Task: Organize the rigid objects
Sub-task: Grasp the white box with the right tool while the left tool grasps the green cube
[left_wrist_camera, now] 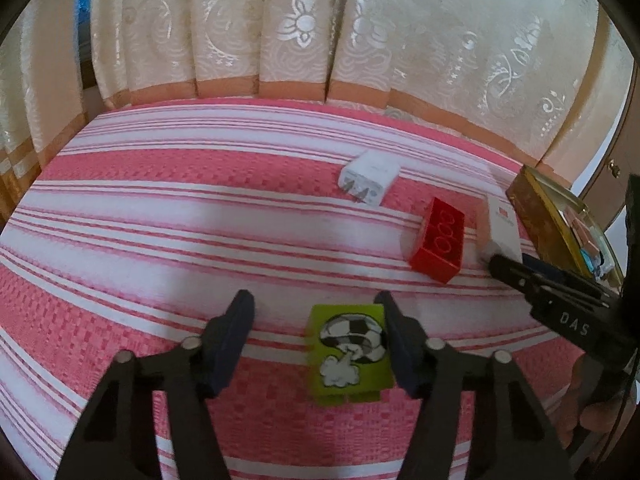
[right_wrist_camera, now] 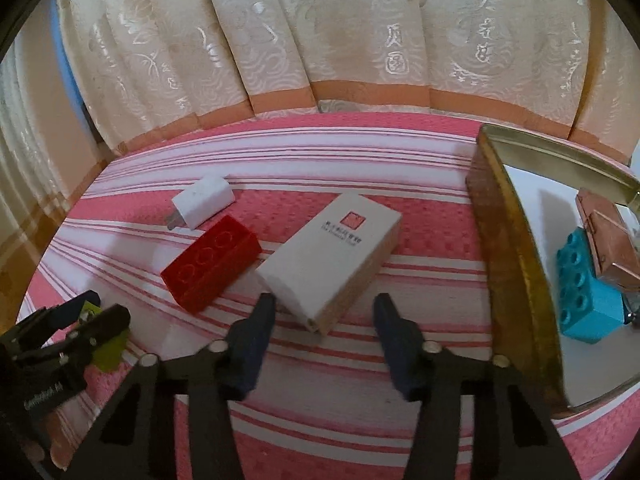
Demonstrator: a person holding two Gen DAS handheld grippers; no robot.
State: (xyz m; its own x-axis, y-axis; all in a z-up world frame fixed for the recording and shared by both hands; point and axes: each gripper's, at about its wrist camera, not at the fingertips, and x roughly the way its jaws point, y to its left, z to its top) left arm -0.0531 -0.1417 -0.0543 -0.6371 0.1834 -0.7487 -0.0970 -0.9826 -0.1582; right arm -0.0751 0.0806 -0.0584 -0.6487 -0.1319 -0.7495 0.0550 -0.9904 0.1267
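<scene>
A lime-green block [left_wrist_camera: 348, 354] with a football picture lies on the striped cloth between the fingers of my left gripper [left_wrist_camera: 312, 305]. It sits against the right finger, with a wide gap to the left one, so the jaws are open. In the right wrist view, a white rectangular box [right_wrist_camera: 334, 252] lies slanted, its near end between the fingers of my right gripper [right_wrist_camera: 325, 305]. The right pad stands apart from it, so this gripper is open too. A red brick [right_wrist_camera: 212, 264] and a white charger plug [right_wrist_camera: 204, 200] lie to the left of the box.
An open gold tin [right_wrist_camera: 516, 264] stands at the right and holds a blue brick [right_wrist_camera: 588, 304] and a copper-coloured case [right_wrist_camera: 608, 236]. Cream curtains [left_wrist_camera: 304, 32] hang behind the pink striped surface [left_wrist_camera: 160, 220]. A hand [left_wrist_camera: 600, 412] holds the right gripper at the frame edge.
</scene>
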